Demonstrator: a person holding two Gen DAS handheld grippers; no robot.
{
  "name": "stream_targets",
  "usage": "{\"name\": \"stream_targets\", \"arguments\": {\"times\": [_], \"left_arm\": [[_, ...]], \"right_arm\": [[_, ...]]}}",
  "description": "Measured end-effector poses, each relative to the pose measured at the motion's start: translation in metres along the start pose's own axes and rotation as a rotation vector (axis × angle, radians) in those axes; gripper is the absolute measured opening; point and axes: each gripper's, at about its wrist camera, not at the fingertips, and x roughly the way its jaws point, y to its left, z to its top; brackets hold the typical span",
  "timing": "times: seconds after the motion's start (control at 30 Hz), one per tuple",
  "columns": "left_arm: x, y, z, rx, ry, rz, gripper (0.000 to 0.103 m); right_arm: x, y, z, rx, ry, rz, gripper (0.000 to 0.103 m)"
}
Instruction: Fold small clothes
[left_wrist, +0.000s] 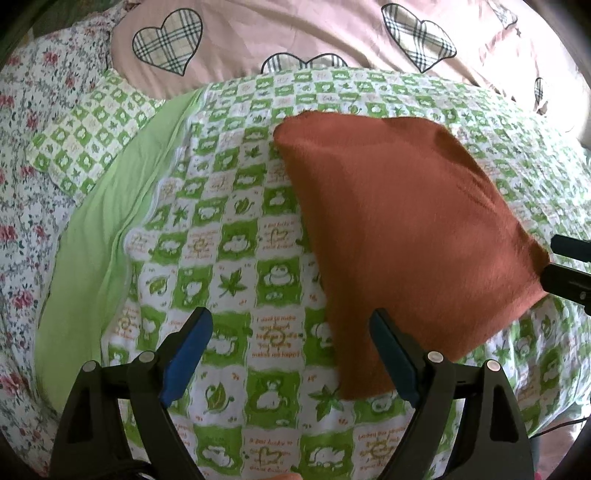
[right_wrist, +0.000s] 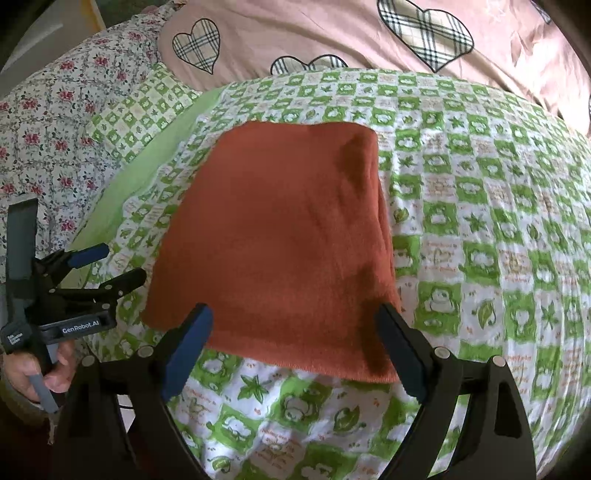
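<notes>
One rust-orange cloth (right_wrist: 280, 236), folded, lying flat on the green-and-white checked quilt (right_wrist: 480, 206) of a bed. Left claw (left_wrist: 291, 350): jaws spread wide, nothing between them, poised just beside the cloth's near left corner. Right claw (right_wrist: 295, 347): jaws likewise wide, gripping nothing, over the cloth's near edge. Pink heart-print bedding (right_wrist: 295, 33) lies behind the quilt

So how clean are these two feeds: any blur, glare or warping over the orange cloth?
Left wrist view: orange cloth slightly soft, checks of the green quilt bow toward the rim, corners vignetted black. Right wrist view: sharper, soft daylight, no glare, a faint shadow along the cloth's right fold.
</notes>
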Motion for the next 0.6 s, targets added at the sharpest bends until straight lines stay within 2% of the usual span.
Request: {"name": "stream_targets", "arguments": {"times": [0.3,0.6], "left_arm": [[0.013,-0.001,0.021,-0.009,-0.010,-0.001,0.089],[0.023,-0.006,0.026,-0.019,0.001,-0.004,0.089]], "right_arm": [[0.015,-0.008,0.028,0.023,-0.012,0.016,0.090],[0.027,0.001,0.036,-0.022,0.020,0.032,0.090]]}}
